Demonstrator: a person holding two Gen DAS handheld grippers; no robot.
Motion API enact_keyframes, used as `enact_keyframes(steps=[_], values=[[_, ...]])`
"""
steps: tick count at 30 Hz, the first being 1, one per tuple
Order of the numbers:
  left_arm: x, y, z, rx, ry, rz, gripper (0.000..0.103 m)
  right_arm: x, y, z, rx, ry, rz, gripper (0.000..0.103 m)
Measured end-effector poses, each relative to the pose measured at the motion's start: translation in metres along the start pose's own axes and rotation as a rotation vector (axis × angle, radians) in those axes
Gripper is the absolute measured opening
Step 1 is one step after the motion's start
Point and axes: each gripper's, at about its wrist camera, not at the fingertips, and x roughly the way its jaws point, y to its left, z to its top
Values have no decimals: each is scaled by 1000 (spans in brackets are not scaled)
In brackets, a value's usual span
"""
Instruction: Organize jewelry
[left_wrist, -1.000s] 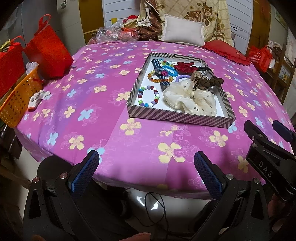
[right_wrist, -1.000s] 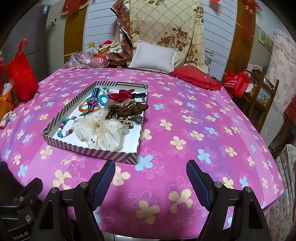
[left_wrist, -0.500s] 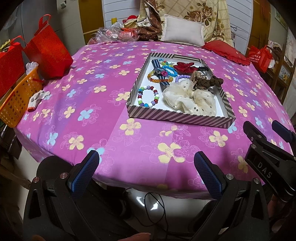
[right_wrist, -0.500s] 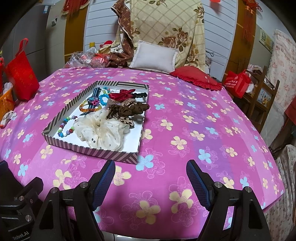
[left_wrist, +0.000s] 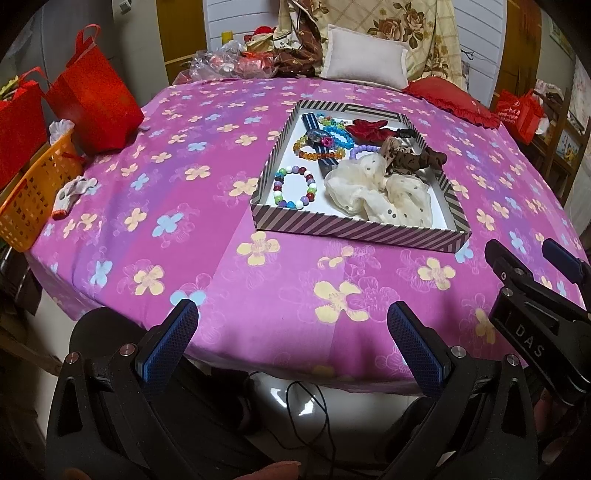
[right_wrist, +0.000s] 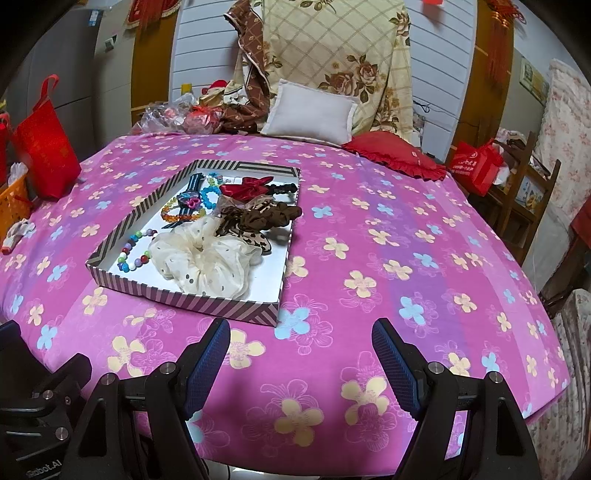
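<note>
1. Two grippers are in our hands, both hanging over the near edge of the table, which is covered by a pink flowered cloth.
2. Farthest left in the left wrist view we see an orange basket at the table's edge, a crumpled glove beside it on the cloth, and a red bag standing behind them.
3. Our left gripper comes next: its blue-padded fingers are spread wide with only cloth between them, nothing pinched.
4. Beyond it, near the middle of the table, sits the striped tray that holds all the jewelry.
5. In the tray's near left corner lies a multicolored bead bracelet, flat on the white floor.
6. Behind that are an amber bead bracelet, a dark striped watch lying across it, and a blue bead bracelet.
7. A cream dotted scrunchie fills the near right part of the tray, partly covering a purple bead bracelet.
8. A red bow and a brown scrunchie lie toward the far right wall.
9. Our right gripper is also spread wide and empty, with the tray's near right corner just ahead of its left finger.
10. Far right on the cloth rests a red cushion, next to a white pillow.
</note>
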Motion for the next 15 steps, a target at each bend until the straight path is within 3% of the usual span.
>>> enact_keyframes(steps=[15], values=[[5,1,-1,-4,20,-9,102,4,1,-1,-5,10,13,77]])
